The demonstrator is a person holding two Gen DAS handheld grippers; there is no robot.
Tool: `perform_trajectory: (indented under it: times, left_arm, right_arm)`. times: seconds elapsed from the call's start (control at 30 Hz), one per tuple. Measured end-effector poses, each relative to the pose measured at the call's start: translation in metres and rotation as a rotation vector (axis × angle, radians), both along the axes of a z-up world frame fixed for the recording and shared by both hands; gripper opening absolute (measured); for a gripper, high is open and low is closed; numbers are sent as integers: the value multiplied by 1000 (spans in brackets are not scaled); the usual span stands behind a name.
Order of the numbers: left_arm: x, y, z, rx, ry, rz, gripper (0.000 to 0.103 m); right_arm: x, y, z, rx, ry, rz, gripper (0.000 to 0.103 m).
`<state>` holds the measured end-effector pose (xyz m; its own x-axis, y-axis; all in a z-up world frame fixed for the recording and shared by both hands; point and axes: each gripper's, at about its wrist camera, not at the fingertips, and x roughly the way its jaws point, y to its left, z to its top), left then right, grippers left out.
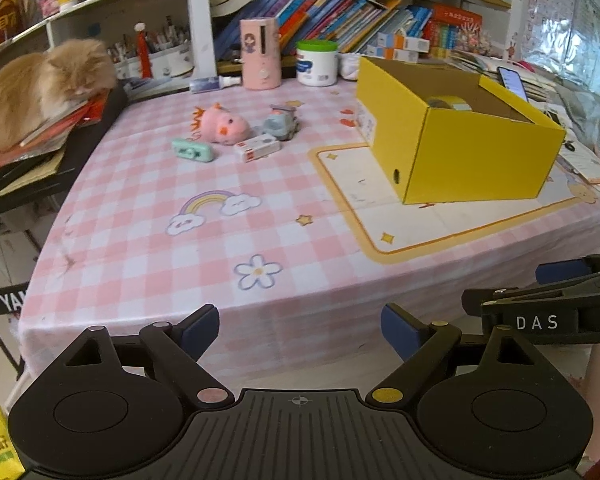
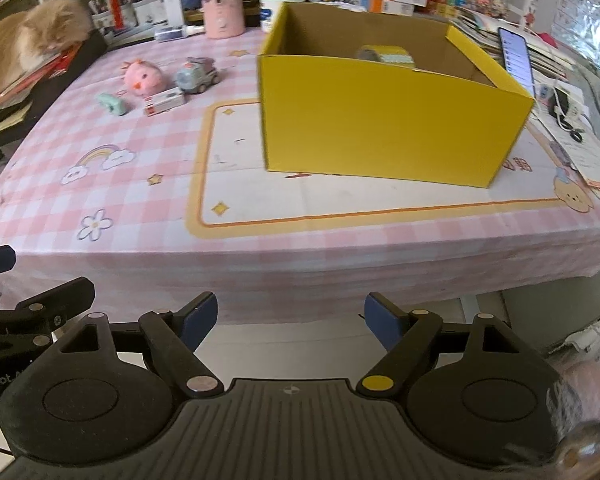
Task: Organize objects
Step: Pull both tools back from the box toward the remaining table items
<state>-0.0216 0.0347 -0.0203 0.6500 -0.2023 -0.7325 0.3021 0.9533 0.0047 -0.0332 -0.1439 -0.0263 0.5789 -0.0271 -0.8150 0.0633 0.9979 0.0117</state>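
A yellow cardboard box [image 1: 472, 152] [image 2: 388, 120] stands open on the table with a roll of tape [image 1: 450, 103] [image 2: 386, 54] inside. At the far left of the table lie a pink plush toy [image 1: 224, 124] [image 2: 142, 74], a grey toy car [image 1: 281, 122] [image 2: 198, 74], a small white and red box [image 1: 258, 148] [image 2: 165, 102] and a mint green item [image 1: 190, 150] [image 2: 112, 103]. My left gripper [image 1: 300, 330] is open and empty, before the table's front edge. My right gripper [image 2: 290, 320] is open and empty, also before the edge.
An orange cat [image 1: 40, 84] [image 2: 32, 46] lies on stacked books at the left. A pink cylinder [image 1: 260, 54] [image 2: 222, 2], a white tub [image 1: 317, 62] and shelves of books stand at the back. A phone [image 2: 518, 56] leans right of the box.
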Motion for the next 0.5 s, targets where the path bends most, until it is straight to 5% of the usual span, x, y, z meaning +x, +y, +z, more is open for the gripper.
perform_trajectory:
  times: [0.5]
  left_arm:
    - [-8,44,2,4,-12,77,90]
  right_arm:
    - [3,45,1,0,-7,85,81]
